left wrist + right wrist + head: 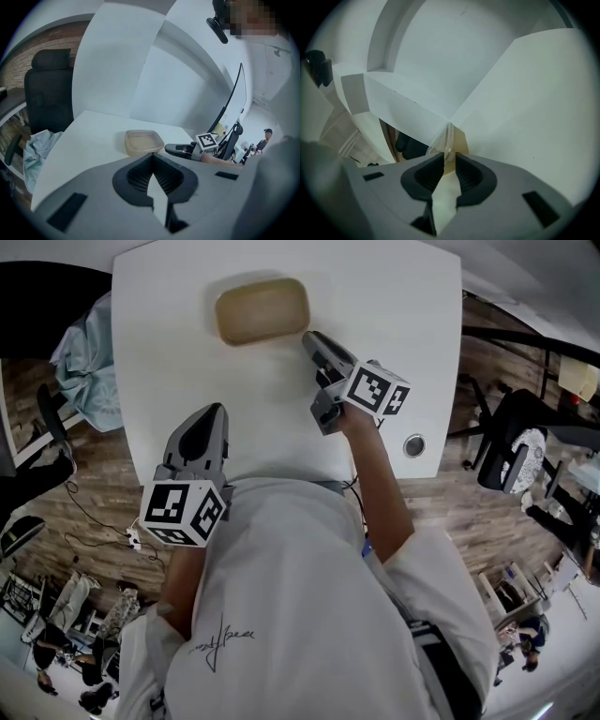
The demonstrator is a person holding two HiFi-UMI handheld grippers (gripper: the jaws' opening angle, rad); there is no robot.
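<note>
White table (394, 315) | tan rounded container (262, 310) | right claw (307, 336) pinches rim | left claw (217, 410) closed

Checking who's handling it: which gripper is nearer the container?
Right. The right gripper grips the container at its right rim; the left gripper is at the near edge of the table.

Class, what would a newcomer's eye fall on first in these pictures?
The beige, clear-rimmed container at the far middle of the white table stands out first. The right gripper has its jaws closed on the container's right rim. The left gripper, jaws shut and empty, is over the table's near edge.
</note>
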